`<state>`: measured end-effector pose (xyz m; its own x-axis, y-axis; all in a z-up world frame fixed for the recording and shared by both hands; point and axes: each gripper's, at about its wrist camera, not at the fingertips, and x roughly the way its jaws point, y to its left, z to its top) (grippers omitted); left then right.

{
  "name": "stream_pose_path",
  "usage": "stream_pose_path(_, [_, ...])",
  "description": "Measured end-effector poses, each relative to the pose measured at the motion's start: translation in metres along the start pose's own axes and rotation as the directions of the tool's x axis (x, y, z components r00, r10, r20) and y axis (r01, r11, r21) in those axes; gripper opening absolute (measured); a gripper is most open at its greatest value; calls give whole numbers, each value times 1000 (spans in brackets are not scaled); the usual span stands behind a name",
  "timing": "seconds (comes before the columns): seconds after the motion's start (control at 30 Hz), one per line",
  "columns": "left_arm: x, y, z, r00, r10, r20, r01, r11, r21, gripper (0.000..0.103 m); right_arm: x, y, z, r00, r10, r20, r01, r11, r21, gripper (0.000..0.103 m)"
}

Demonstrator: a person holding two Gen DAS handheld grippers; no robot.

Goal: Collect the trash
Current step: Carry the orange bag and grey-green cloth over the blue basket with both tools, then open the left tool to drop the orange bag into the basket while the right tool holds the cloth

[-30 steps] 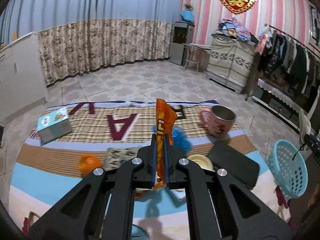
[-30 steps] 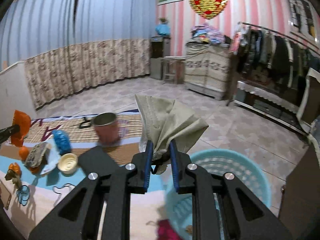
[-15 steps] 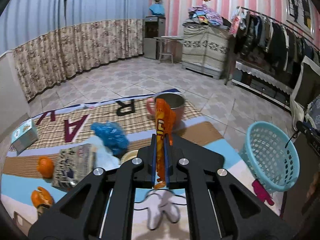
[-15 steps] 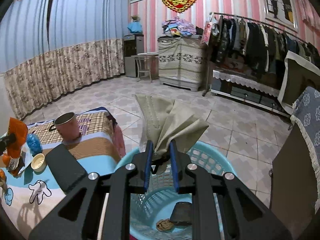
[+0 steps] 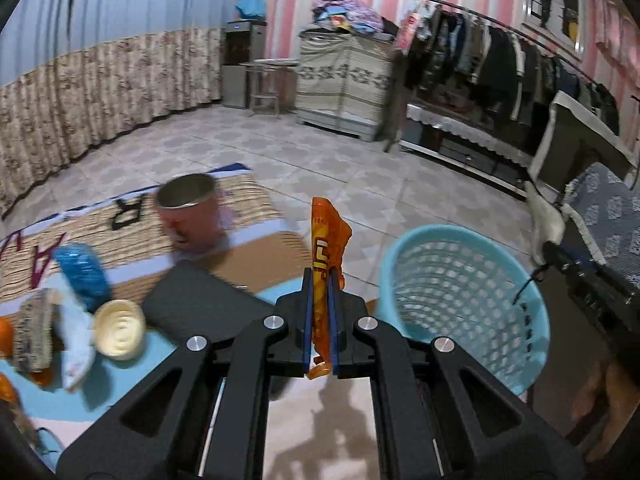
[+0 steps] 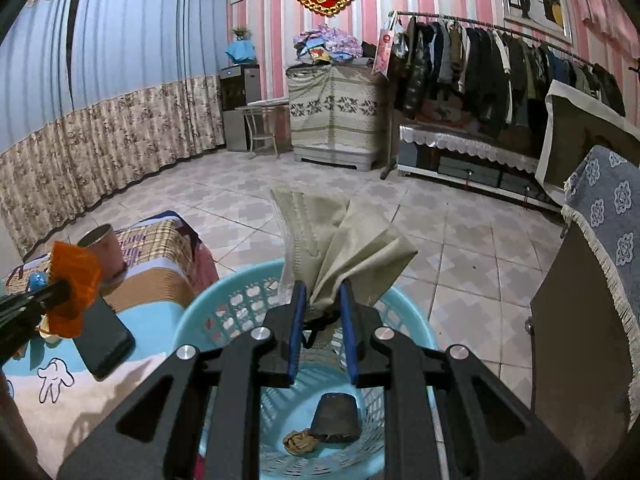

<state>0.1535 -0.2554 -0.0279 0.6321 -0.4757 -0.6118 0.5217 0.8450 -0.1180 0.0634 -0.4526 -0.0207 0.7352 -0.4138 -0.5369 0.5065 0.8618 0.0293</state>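
My left gripper [image 5: 319, 284] is shut on an orange snack wrapper [image 5: 326, 242] and holds it upright over the table's right end, just left of the light blue basket [image 5: 460, 300]. In the right wrist view the wrapper [image 6: 74, 280] shows at the left. My right gripper [image 6: 322, 300] is shut on a beige face mask [image 6: 344, 240] directly above the basket [image 6: 228, 304]. A dark cup [image 6: 336, 416] and a brown crumpled scrap [image 6: 300, 442] lie in the basket's bottom.
On the table are a pink metal mug [image 5: 188, 210], a black phone [image 5: 200, 304], a cream lid [image 5: 118, 334], a blue crumpled wrapper [image 5: 82, 270], a patterned packet [image 5: 34, 328] and orange pieces [image 5: 6, 330]. A cloth-covered cabinet [image 6: 600, 280] stands to the right.
Both grippers have swung right. The left one carried the orange wrapper from the table's middle to beside the basket. The right one carried the mask to above the basket.
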Motion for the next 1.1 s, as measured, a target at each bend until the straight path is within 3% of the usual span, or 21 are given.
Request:
stream_pose_path(0.33, [37, -65, -5, 993, -116, -29, 117, 992, 41, 5, 8, -38, -9, 1000, -19, -16, 20, 996, 83, 18])
stream_pose_path(0.53, [50, -83, -13, 991, -123, -54, 127, 988, 89, 5, 12, -42, -11, 1000, -13, -11, 14, 995, 103, 18])
stream_pose_path(0.67, [51, -85, -14, 993, -109, -43, 113, 988, 108, 10, 16, -44, -13, 1000, -5, -15, 7, 993, 119, 18])
stream_pose_path(0.83, [49, -81, -11, 994, -108, -36, 111, 988, 105, 27, 18, -44, -15, 1000, 3, -17, -1, 993, 121, 18])
stream_pose_path(1.1, [47, -71, -10, 990, -136, -34, 138, 988, 75, 30, 17, -36, -16, 1000, 24, -17, -22, 993, 114, 18])
